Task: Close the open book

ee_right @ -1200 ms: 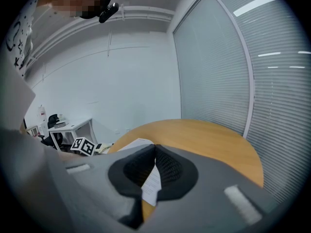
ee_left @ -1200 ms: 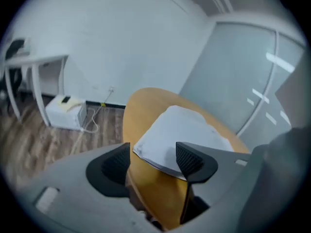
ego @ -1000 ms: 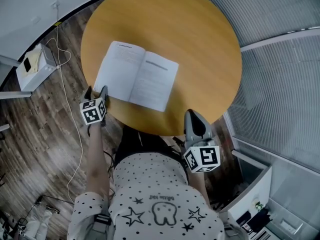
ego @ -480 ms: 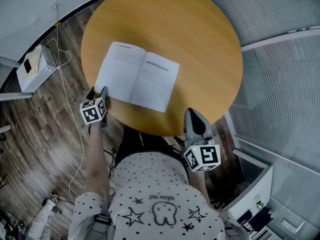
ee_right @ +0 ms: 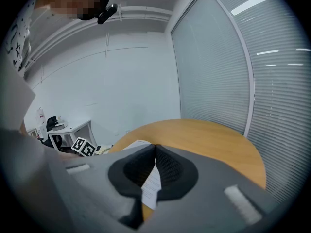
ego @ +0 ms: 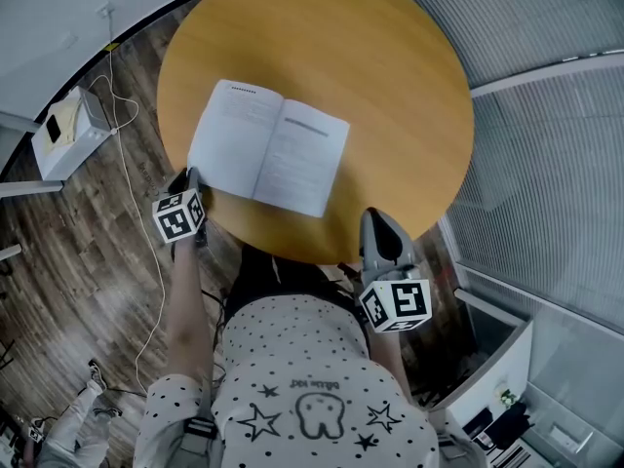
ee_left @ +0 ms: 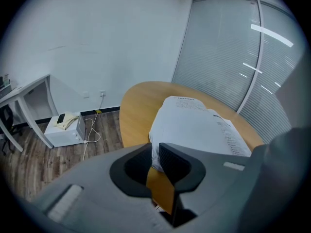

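The open book (ego: 268,149) lies flat, white pages up, on the round wooden table (ego: 390,86). My left gripper (ego: 192,176) is at the table's near-left edge, at the book's near-left corner. In the left gripper view its jaws have just been closing and now pinch that corner of the book (ee_left: 194,125); the left gripper (ee_left: 154,152) shows only a thin slit. My right gripper (ego: 375,220) hovers at the table's near edge, right of the book and apart from it. In the right gripper view the right gripper (ee_right: 155,148) is shut with nothing held; the book (ee_right: 151,181) shows behind it.
A white box (ego: 66,130) with a cable (ego: 132,193) sits on the wooden floor left of the table. A white desk (ee_left: 24,96) stands by the wall. Window blinds (ego: 546,164) run along the right, with a white cabinet (ego: 497,378) below them.
The left gripper's jaws have closed from wide open onto the book's near-left corner. Both hands stayed in place. Someone's foot has come into view at the bottom left.
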